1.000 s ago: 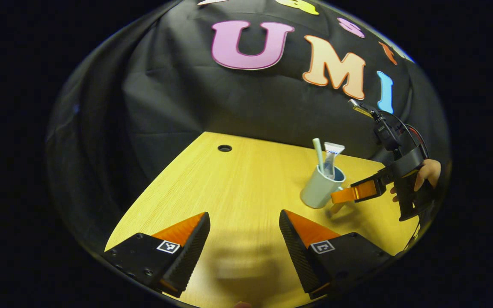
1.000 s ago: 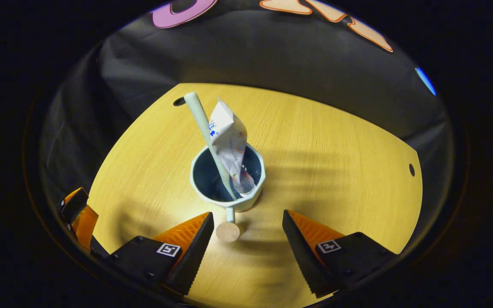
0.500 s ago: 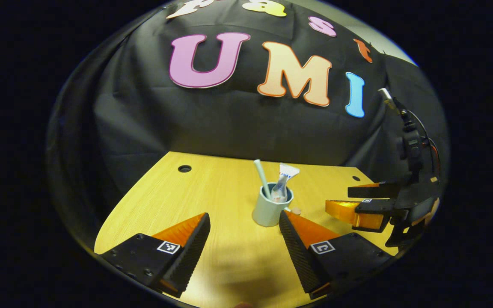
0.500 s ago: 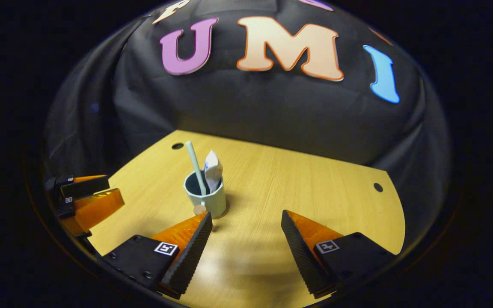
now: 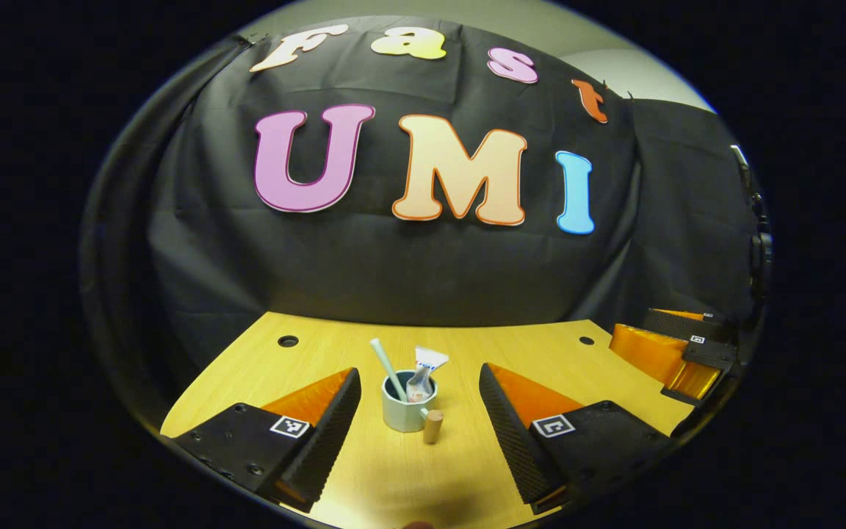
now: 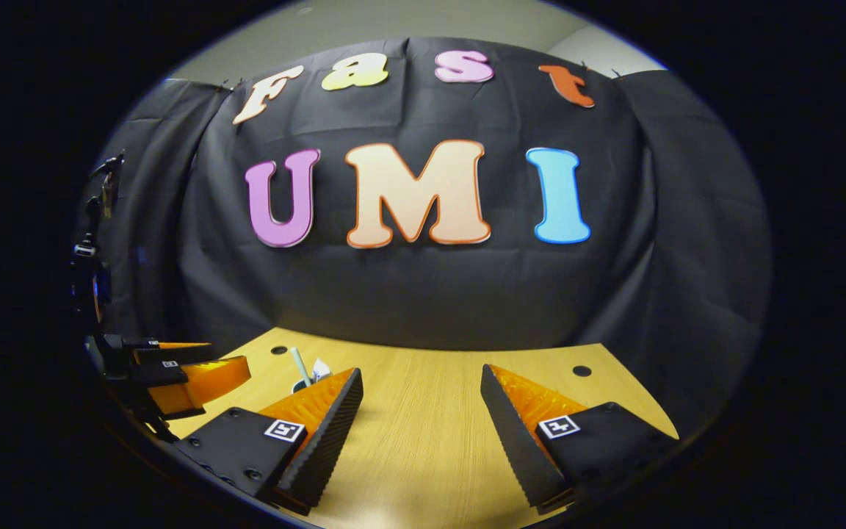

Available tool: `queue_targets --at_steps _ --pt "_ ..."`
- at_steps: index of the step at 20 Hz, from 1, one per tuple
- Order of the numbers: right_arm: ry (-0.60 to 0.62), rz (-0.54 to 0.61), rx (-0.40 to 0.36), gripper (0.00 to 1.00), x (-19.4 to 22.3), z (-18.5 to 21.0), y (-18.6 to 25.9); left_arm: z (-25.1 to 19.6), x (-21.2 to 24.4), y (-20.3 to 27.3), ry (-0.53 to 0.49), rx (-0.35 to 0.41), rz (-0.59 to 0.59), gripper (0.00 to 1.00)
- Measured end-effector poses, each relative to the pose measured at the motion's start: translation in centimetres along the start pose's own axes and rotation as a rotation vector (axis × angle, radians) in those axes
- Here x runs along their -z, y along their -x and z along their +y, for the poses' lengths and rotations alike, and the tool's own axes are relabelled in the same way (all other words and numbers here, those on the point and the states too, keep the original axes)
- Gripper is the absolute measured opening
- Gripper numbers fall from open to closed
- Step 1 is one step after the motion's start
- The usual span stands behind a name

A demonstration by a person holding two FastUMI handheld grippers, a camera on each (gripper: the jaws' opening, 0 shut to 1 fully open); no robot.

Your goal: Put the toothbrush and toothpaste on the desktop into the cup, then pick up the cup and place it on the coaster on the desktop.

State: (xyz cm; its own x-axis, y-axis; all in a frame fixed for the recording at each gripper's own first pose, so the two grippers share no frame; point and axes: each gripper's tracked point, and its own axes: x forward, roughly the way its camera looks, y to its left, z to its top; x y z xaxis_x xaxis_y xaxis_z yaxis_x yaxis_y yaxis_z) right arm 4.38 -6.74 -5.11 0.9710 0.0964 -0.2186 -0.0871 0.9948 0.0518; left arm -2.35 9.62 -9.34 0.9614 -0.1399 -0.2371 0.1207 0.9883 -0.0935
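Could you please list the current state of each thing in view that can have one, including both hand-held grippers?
Cup: upright on the desktop, apart from both grippers.
Toothbrush: in the cup, leaning, end sticking out above the rim.
Toothpaste: in the cup, crimped end up.
Left hand-held gripper: open, holding nothing.
Right hand-held gripper: open, holding nothing.
Coaster: cannot tell whether it lies under the cup.
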Motion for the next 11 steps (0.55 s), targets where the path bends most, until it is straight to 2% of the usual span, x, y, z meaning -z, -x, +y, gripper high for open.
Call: queue_targets --at_steps 3,11 --pt "-0.016 -0.016 0.009 0.99 -0.3 -1.2 0.9 -0.7 -0.8 0.7 -0.003 -0.016 -0.03 0.94" --pt "-0.044 -0.056 -0.001 1.0 -1.3 -1.4 1.4 -0.1 -2.1 1.3 -0.007 -0.052 -0.074 0.94"
